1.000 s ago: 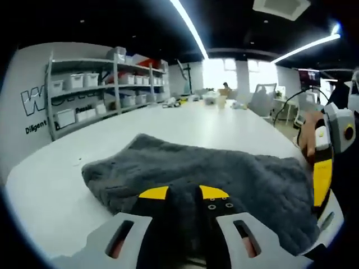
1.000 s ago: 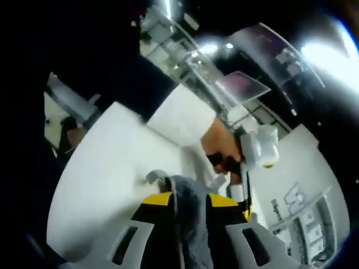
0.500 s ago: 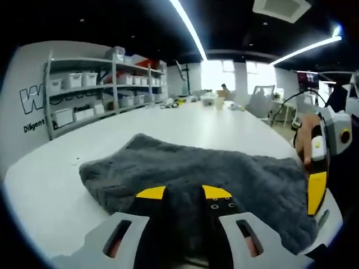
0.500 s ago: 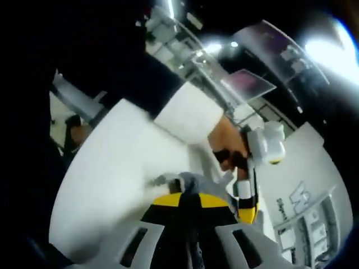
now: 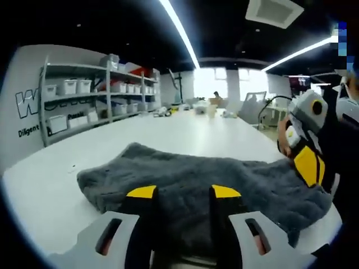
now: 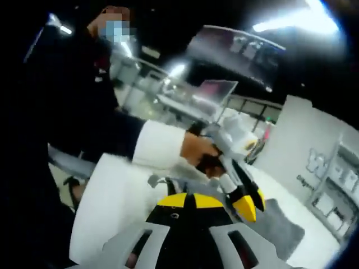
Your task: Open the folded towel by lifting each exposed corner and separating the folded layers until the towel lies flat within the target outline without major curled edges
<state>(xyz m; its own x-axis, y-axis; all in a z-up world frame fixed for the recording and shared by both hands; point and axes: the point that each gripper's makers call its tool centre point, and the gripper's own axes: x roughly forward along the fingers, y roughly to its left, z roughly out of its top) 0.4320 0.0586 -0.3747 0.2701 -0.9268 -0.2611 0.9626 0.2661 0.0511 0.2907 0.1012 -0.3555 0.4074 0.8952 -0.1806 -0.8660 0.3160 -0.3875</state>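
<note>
Two grippers are on one grey towel [image 5: 196,179], which lies spread across the near end of a long white table [image 5: 168,131], rumpled but largely opened out. In the left gripper view the left gripper [image 5: 184,197] comes in low over the near edge, its yellow-tipped jaws standing apart with towel pile between them; the gap looks too wide for a firm pinch, more like a straddle over the cloth than a bite. That low, forward pose reads as a way to pin or steady the near edge while the other side gets worked. Over at the right edge of that view the right gripper [image 5: 305,162] tilts down onto the far corner, a hand behind it. In the right gripper view, its yellow tips [image 6: 190,202] sit pressed close together, but whether cloth is caught between them I cannot tell. Ahead of them a hand [image 6: 196,151] in a white sleeve [image 6: 157,147] steers the left gripper, angled nose-down toward the towel. No target outline is visible on the table, so placement can't be judged.
</note>
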